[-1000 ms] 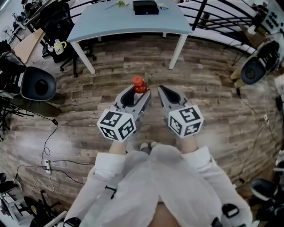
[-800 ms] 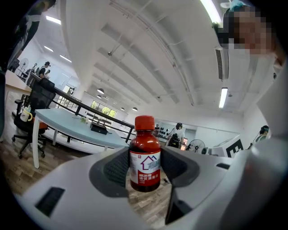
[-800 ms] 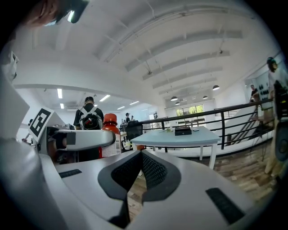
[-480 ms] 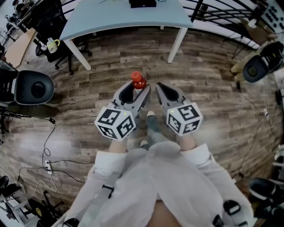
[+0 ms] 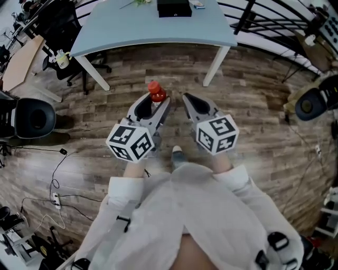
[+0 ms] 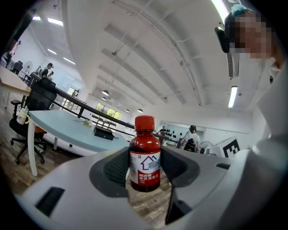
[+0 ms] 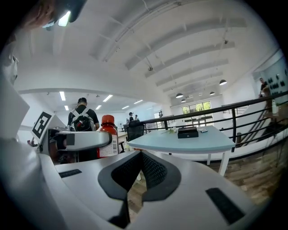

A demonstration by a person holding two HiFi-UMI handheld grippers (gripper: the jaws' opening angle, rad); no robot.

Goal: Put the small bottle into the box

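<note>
The small bottle (image 6: 145, 155) has dark red contents, a red cap and a white label. It stands upright between the jaws of my left gripper (image 5: 155, 104), which is shut on it; in the head view only its red cap (image 5: 154, 90) shows. My right gripper (image 5: 190, 103) hangs just right of the left one, shut with nothing between its pads. Its own view shows the bottle (image 7: 108, 136) off to the left. The black box (image 5: 174, 7) lies on the far light-blue table (image 5: 132, 29), well ahead of both grippers. The left gripper view also catches the box (image 6: 103, 132).
Both grippers are held over a wooden floor (image 5: 253, 105). Office chairs (image 5: 31, 117) stand at the left and another chair (image 5: 314, 103) at the right. Cables (image 5: 58, 174) trail on the floor at the left. A black railing (image 5: 274, 16) runs behind the table. People stand in the background (image 7: 81, 117).
The person has stepped on across the floor, a foot swinging below the grippers. Both grippers shifted slightly left and up in view. The bottle stays in the left gripper.
</note>
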